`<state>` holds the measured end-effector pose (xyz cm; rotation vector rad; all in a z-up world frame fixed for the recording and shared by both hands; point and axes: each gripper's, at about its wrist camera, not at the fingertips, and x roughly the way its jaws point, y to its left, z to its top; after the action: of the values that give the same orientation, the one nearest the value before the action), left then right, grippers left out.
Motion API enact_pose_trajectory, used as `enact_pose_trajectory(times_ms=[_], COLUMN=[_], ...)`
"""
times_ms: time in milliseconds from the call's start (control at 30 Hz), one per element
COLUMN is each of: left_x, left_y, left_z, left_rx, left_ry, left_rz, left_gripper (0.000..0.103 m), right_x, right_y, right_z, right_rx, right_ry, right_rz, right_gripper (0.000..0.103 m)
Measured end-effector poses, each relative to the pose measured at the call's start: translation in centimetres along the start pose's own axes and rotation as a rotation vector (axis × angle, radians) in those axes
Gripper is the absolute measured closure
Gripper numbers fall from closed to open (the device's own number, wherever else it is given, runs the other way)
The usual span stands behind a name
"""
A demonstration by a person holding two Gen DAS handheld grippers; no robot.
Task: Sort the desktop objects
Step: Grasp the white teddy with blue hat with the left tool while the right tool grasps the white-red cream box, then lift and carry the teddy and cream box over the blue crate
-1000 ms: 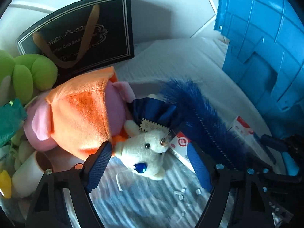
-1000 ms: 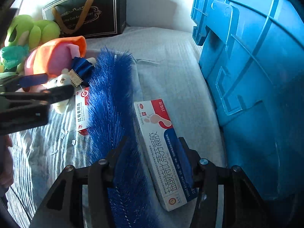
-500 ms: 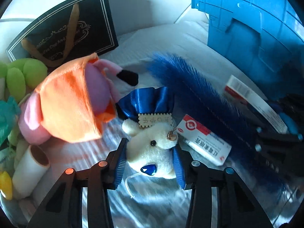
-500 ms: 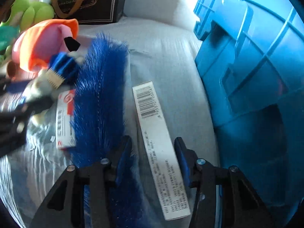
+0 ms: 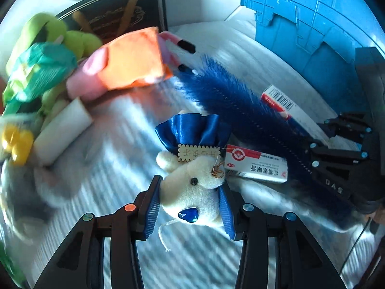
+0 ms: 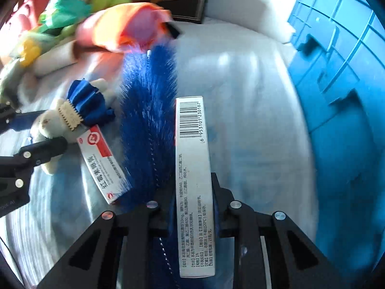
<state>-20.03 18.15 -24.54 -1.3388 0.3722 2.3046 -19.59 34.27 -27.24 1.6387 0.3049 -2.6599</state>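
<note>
My left gripper [image 5: 190, 200] is shut on a small cream plush bear [image 5: 195, 187] with a blue satin bow, held by its head. The bear also shows in the right wrist view [image 6: 60, 120]. My right gripper [image 6: 192, 204] is shut on a long white medicine box [image 6: 193, 168] with a barcode, held edge up. A bushy blue bottle brush [image 6: 149, 110] lies just left of that box and shows in the left wrist view [image 5: 240, 103]. A smaller red and white ointment box [image 5: 257, 166] lies beside the bear.
A big blue plastic crate [image 6: 336, 84] stands at the right. At the left lie an orange and pink plush [image 5: 125, 65], a green plush [image 5: 60, 36], a white roll [image 5: 60, 132] and a black gift bag [image 5: 120, 21]. All rest on a white cloth.
My left gripper has closed on the plush bear and drawn it away from the orange plush. My right gripper has closed on the long box and turned it on edge.
</note>
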Motion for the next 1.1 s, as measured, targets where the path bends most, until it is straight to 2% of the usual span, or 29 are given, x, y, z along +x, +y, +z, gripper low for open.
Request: enact_pose_trajectory(times_ms=[133,400,633,933,1100], left_x=[-2.9,-7.2,-12.3,-19.6,-23.4], left_y=[0.8,2.6,3.5,3.9,3.3], left_z=[-3.0,-7.1,-6.3,-5.6,-5.0], left_rx=[-0.03,-0.091,-0.078,-0.008,0.044], left_ry=[-0.008,-0.052,-0.149,-0.269,-0.321], left_rz=[0.002,-0.003,-0.007,-0.035,-0.056], left_gripper=[0.06,0.06,0.06,0.06,0.06], right_x=[-3.1,-8.1,-13.9,-22.5,-27.2], right_y=[2.1,1.5,1.9,3.4,4.1], right_z=[-1.8,-3.7,-4.4,-3.9,-4.9], right_rx=[-0.032,0.12,0.197,0.224,0.273], right_ry=[-0.043,-0.091,-0.163,-0.278,-0.345], right_rz=[0.042,0.116,0.132,0.071,0.048], right_gripper=[0.08,0.08,0.08,0.08,0.08])
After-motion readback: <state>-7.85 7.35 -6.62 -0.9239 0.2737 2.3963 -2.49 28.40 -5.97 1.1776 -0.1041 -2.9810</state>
